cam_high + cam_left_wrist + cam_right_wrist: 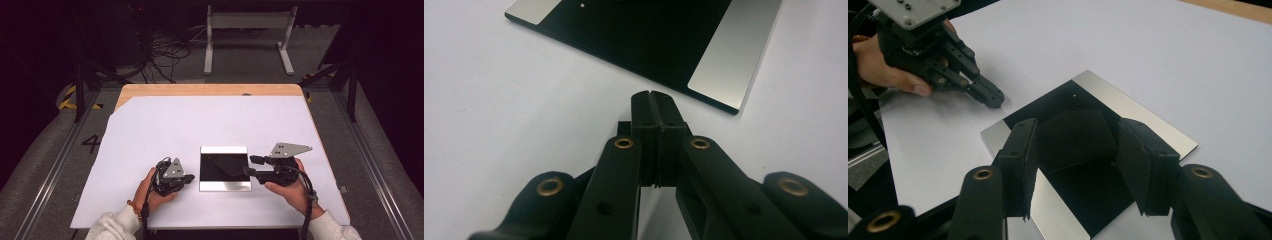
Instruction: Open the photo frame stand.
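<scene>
A flat square plate (225,186) (724,60) (1128,102), black in the middle with a silver band along two sides, lies on the white sheet. On its black part rests a matt black square piece (227,165) (1073,145), turned at an angle. My right gripper (249,165) (1077,131) hovers at the plate's right edge, jaws apart; the black piece lies in the gap, untouched by the pads. My left gripper (192,177) (654,95) (993,100) sits on the sheet just left of the plate, shut on nothing and pointing at the plate's near corner.
The white sheet (200,120) covers most of a wooden table (210,90), with bare sheet around the plate on all sides. Beyond the table's far edge are the floor, loose cables (165,55) and a white stand (247,20).
</scene>
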Tool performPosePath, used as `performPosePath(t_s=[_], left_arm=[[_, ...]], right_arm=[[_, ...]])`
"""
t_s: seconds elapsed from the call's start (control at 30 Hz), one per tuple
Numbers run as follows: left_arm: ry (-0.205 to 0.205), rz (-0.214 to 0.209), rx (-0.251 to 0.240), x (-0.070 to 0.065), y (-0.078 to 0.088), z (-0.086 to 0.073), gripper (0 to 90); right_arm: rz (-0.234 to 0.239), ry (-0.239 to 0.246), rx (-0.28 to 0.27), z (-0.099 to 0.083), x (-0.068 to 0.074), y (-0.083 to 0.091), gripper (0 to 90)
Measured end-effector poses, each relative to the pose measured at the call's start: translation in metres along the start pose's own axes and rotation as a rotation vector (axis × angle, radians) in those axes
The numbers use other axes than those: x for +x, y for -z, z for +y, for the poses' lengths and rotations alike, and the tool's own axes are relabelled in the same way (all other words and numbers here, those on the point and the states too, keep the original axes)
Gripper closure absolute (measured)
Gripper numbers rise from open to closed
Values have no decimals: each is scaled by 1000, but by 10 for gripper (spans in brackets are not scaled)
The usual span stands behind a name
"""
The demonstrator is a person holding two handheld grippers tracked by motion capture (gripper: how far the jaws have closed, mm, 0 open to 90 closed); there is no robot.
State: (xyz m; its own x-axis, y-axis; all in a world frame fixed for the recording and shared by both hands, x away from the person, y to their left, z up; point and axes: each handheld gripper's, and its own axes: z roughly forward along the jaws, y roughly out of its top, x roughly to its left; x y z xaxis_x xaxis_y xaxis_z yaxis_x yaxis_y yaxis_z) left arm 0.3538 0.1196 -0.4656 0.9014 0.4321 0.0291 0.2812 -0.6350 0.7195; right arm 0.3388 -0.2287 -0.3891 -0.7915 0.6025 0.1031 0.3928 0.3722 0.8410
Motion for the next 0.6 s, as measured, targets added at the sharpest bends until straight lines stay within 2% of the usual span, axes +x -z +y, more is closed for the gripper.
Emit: performPosePath(t_s=[0.47,0.6], left_arm=[[2,2,0,-1,0,0,890],[-1,3,-1,-1,0,0,889]], right_arm=[[36,-86,20,-4,-9,-10,473],[62,-138,17,-7,-13,-14,458]])
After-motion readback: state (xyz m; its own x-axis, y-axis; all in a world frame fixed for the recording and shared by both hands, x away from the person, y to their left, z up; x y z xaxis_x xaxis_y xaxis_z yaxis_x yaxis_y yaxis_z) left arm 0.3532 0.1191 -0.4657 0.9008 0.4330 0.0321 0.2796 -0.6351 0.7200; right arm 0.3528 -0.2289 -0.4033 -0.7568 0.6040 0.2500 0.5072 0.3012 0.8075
